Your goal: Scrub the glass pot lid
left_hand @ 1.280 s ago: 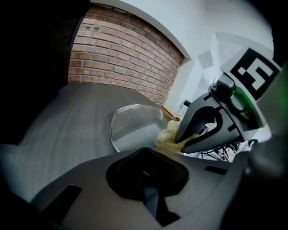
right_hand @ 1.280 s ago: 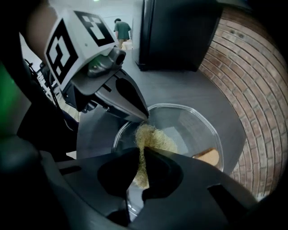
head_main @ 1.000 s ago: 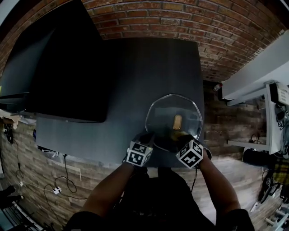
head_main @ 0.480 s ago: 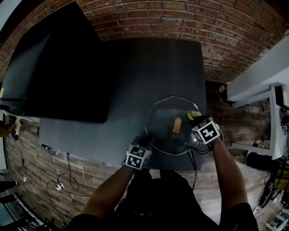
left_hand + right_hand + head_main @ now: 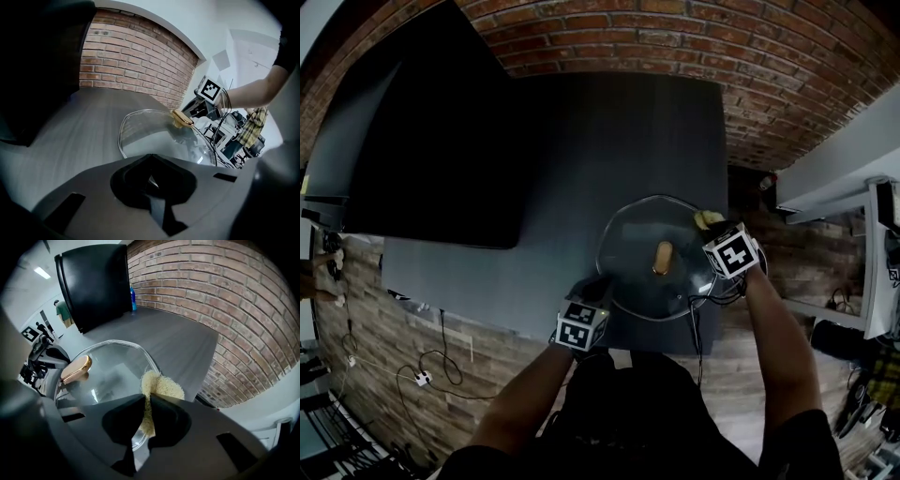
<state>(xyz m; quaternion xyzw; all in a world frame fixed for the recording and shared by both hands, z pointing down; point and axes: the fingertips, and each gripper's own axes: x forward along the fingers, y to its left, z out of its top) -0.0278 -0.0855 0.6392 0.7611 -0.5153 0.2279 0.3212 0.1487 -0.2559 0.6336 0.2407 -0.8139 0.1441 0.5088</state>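
The glass pot lid with a gold knob rests on the dark table, near its front right corner. My left gripper is at the lid's near-left rim, jaws shut on the glass edge. From the left gripper view the lid and knob lie just ahead. My right gripper is shut on a yellow sponge at the lid's far-right rim. In the right gripper view the sponge presses on the lid at its edge, the knob to the left.
A large black panel covers the table's left part. A brick wall runs behind and to the right. A blue bottle stands far back. The table's front edge is close to the lid. White shelving is at the right.
My right gripper has carried the sponge from the lid's near rim round to its far-right rim. The left gripper has stayed at the near-left rim.
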